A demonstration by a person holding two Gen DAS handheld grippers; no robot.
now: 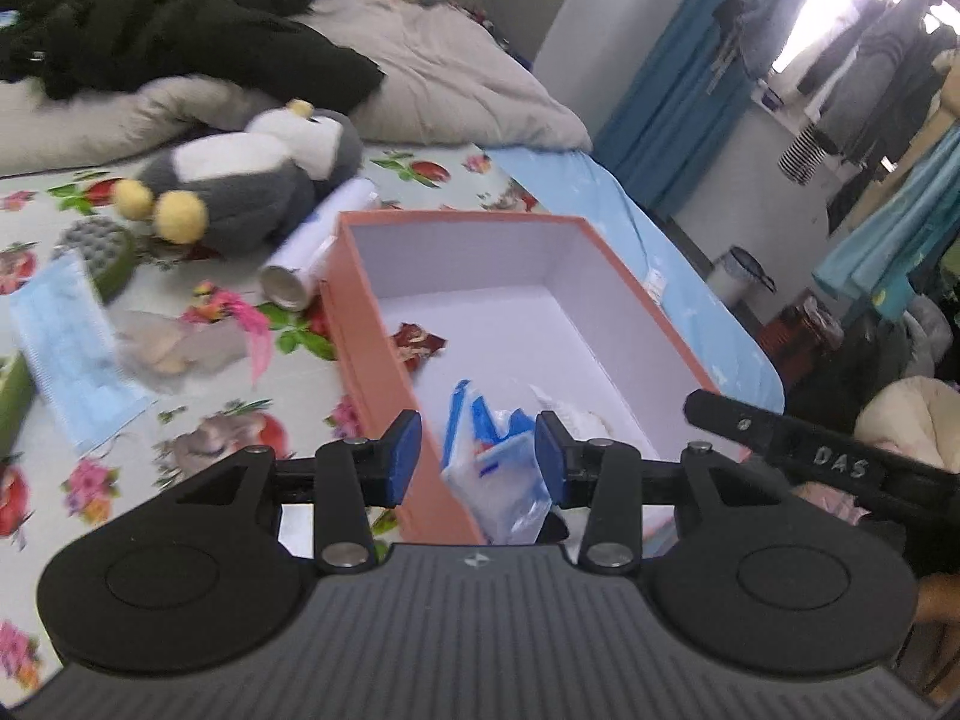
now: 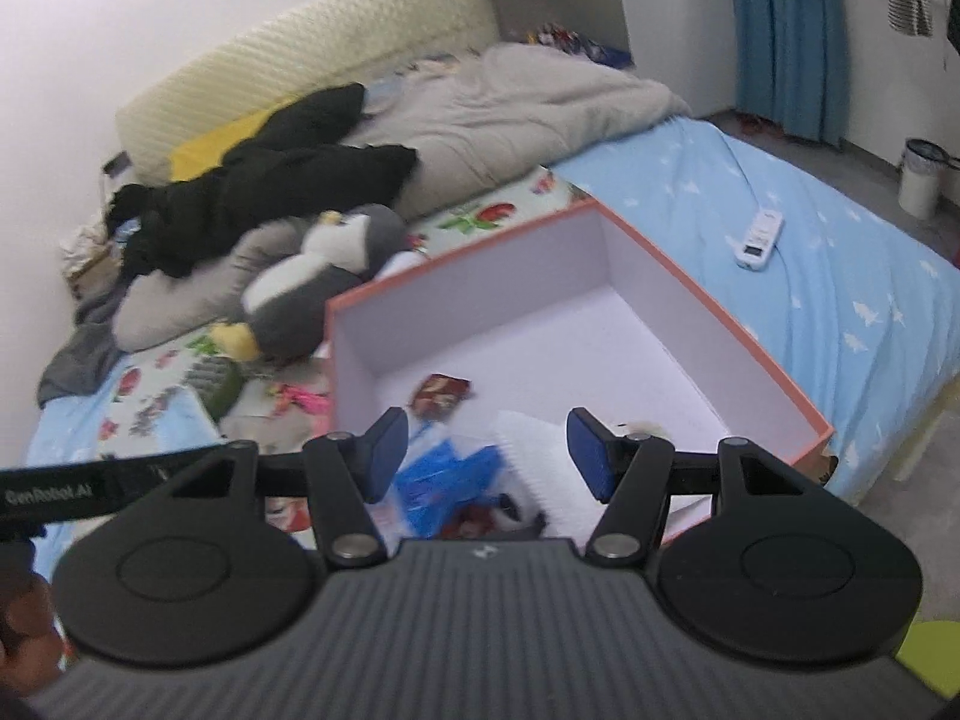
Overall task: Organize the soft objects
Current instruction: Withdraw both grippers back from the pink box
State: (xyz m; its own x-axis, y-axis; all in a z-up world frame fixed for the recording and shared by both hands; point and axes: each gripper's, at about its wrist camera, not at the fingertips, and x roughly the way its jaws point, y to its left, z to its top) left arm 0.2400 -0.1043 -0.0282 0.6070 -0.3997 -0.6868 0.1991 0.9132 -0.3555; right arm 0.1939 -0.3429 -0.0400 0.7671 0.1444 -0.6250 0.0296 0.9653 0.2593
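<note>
Left wrist view has the orange box [image 1: 384, 324] as the obvious anchor, so I'll place everything off that. It sits open-topped on the bed [image 1: 624, 204], which makes sense as a drop bin for the soft stuff. Inside, near the box's closest corner, there's already a blue-and-white plastic packet [image 1: 498, 468] and a small red wrapper [image 1: 417, 343].

Left tongs [image 1: 477, 459] hang over that near corner, jaws apart, nothing pinched. Right tongs [image 2: 487, 461] are over the same end of the box, also apart and empty, so my guess is both are free for the next pick.

Left of the box, outside it: the grey penguin plush [image 1: 252, 186], a blue face mask [image 1: 66, 348], a green sponge [image 1: 105, 252] and a white roll [image 1: 318, 240] lying right against the box wall. Penguin looks like the easy next grab, squashy and big.
</note>
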